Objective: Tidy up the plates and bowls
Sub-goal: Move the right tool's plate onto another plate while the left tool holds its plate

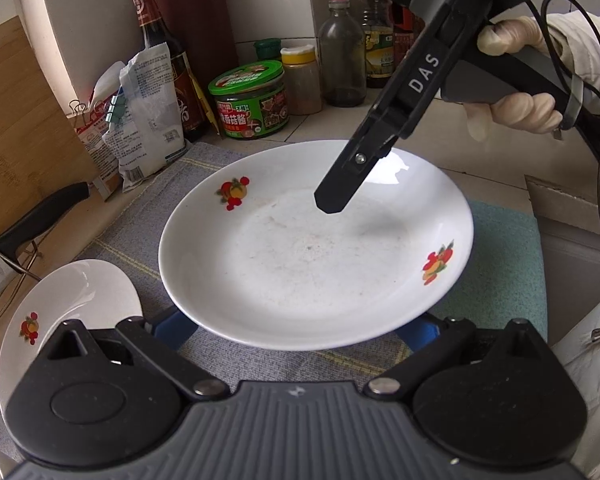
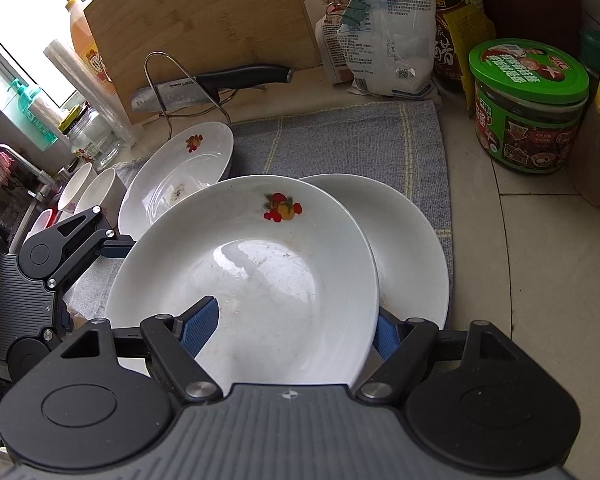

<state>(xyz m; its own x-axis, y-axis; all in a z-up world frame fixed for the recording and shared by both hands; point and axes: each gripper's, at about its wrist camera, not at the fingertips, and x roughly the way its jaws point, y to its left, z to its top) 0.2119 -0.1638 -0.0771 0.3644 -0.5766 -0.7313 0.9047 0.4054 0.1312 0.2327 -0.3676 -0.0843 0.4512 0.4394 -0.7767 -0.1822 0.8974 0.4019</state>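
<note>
the left gripper (image 2: 100, 246) spreads open under the plate (image 1: 316, 248). the right gripper (image 2: 296, 330) pinches its rim above a second plate (image 2: 412, 240) on the cloth (image 2: 340, 140). best lowered level and centred before releasing.

You're working at a home kitchen counter. Against the tiled wall (image 1: 260, 8) stand a soy sauce bottle (image 1: 160, 52), a green-lidded sauce jar (image 1: 252, 100) and a knife block (image 1: 198, 24). A wooden cutting board (image 2: 204, 20) leans by the window, with a kitchen knife (image 2: 216, 84) on a wire rack before it. White plates (image 2: 180, 168) lie on a grey dish towel (image 2: 340, 140), and a tap (image 2: 20, 160) shows at the left.
</note>
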